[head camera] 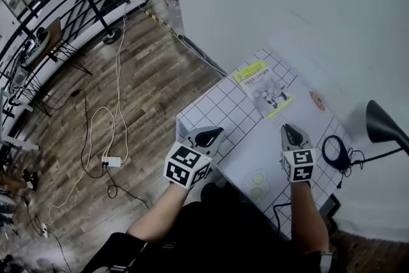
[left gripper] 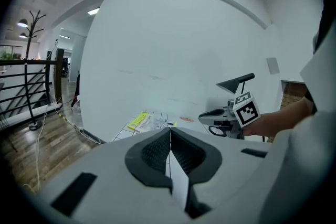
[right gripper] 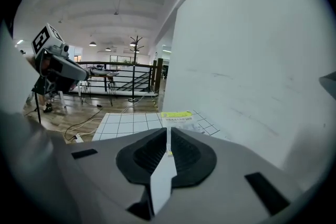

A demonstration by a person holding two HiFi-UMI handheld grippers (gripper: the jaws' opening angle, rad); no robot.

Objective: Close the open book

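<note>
The book [head camera: 265,89] lies flat on the white gridded table mat [head camera: 211,105] near the wall, showing a cover with a yellow band and a printed picture. It also shows far ahead in the left gripper view as the book [left gripper: 140,121] and in the right gripper view as the book [right gripper: 177,116]. My left gripper [head camera: 219,132] hovers above the mat's near left part, well short of the book, jaws together and empty. My right gripper [head camera: 285,128] hangs over the mat below the book, jaws nearly touching with nothing between them. Neither touches the book.
A black desk lamp [head camera: 380,124] and a coiled black cable [head camera: 335,152] sit at the table's right end. A small round orange item [head camera: 317,101] lies right of the book. A white wall stands behind the table. Cables and a power strip [head camera: 112,162] lie on the wooden floor at left.
</note>
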